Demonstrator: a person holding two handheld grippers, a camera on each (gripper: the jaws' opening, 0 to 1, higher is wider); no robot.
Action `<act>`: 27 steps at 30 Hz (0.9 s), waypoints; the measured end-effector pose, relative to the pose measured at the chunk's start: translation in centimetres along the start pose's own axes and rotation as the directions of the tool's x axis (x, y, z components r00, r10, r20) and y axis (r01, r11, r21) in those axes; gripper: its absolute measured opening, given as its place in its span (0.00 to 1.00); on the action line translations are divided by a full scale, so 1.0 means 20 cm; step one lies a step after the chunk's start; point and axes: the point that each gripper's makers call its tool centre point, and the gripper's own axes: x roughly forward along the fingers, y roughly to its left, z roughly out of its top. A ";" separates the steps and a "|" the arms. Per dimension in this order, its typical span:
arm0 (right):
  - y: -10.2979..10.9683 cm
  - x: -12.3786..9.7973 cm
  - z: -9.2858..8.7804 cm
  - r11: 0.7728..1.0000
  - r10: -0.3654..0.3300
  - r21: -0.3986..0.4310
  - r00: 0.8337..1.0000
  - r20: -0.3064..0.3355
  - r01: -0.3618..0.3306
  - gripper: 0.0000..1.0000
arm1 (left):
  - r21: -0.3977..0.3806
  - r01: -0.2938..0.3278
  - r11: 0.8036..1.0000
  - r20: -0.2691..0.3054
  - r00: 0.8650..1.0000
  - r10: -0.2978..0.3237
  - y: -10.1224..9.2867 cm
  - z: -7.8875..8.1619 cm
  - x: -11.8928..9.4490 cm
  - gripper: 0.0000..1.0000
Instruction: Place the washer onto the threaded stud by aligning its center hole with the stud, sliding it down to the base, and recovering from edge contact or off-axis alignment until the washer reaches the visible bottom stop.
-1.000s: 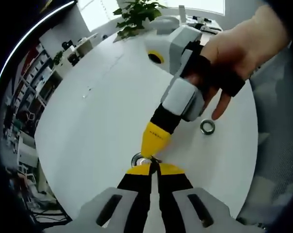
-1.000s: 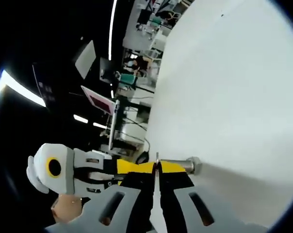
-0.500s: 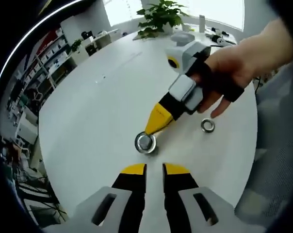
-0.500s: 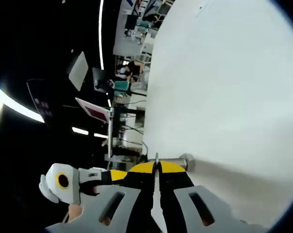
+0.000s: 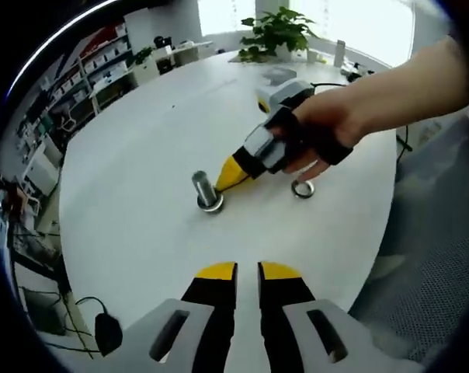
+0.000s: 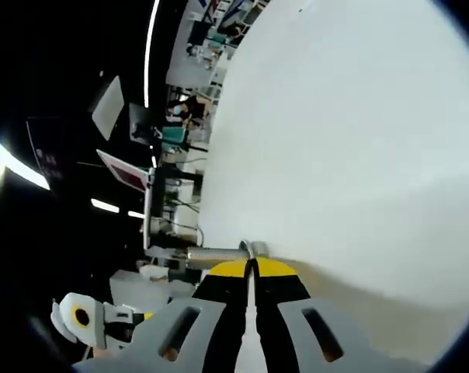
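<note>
One washer [image 5: 210, 203] rings the stud [image 5: 202, 186]; right gripper [image 5: 221, 180] clamps it, left gripper [image 5: 248, 270] parted.

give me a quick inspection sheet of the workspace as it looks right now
surface: round white table, mostly bare
job's things: threaded stud upright, washer around its base
clutter: loose metal ring lying beside the hand
grippers: left gripper slightly open, empty, away from stud; right gripper shut, tip at the stud's base
cables: black plug and cord below the table edge
surroundings: potted plant, shelves
</note>
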 end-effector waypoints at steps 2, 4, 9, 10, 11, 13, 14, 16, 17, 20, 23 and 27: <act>0.00 0.00 0.00 0.998 -0.008 -0.065 1.000 -0.002 0.007 0.04 | -0.021 -0.006 1.000 0.005 1.000 0.006 -0.01 -0.01 -0.04 0.07; 0.01 -0.01 -0.01 0.987 -0.033 -0.160 0.999 -0.015 0.030 0.05 | -0.041 -0.021 0.999 0.024 0.999 0.022 -0.01 -0.01 -0.09 0.07; -0.01 -0.10 0.00 0.911 -0.128 -0.397 0.992 -0.012 0.113 0.08 | -0.097 -0.075 0.992 0.105 0.991 0.086 0.00 0.05 -0.20 0.07; 0.00 -0.11 0.00 0.902 -0.131 -0.417 0.991 -0.015 0.113 0.08 | -0.103 -0.108 0.989 0.140 0.983 0.122 0.02 0.08 -0.24 0.07; 0.02 -0.14 -0.01 0.880 -0.138 -0.461 0.990 -0.025 0.111 0.08 | -0.117 -0.111 0.987 0.155 0.980 0.128 0.02 0.09 -0.26 0.07; 0.06 -0.21 0.01 0.818 -0.147 -0.565 0.989 -0.025 0.107 0.08 | -0.145 -0.118 0.982 0.190 0.971 0.144 0.01 0.12 -0.30 0.07; 0.06 -0.24 0.01 0.791 -0.162 -0.601 0.986 -0.027 0.113 0.08 | -0.160 -0.119 0.980 0.212 0.965 0.152 0.00 0.13 -0.33 0.07; 0.08 -0.31 0.02 0.712 -0.188 -0.692 0.982 -0.026 0.118 0.08 | -0.180 -0.116 0.977 0.233 0.960 0.156 -0.02 0.14 -0.37 0.07; 0.09 -0.33 0.02 0.686 -0.201 -0.718 0.979 -0.028 0.120 0.08 | -0.183 -0.121 0.976 0.242 0.956 0.164 -0.02 0.14 -0.38 0.07; 0.13 -0.43 -0.02 0.608 -0.221 -0.785 0.975 -0.028 0.116 0.09 | -0.208 -0.144 0.968 0.294 0.934 0.203 -0.05 0.16 -0.43 0.09; 0.12 -0.49 -0.05 0.513 -0.264 -0.851 0.964 -0.032 0.112 0.09 | -0.289 -0.103 0.952 0.366 0.907 0.209 -0.10 0.18 -0.48 0.11; 0.07 -0.56 -0.10 0.370 -0.353 -0.926 0.934 -0.062 0.078 0.09 | -0.342 -0.043 0.939 0.422 0.885 0.195 -0.19 0.18 -0.53 0.11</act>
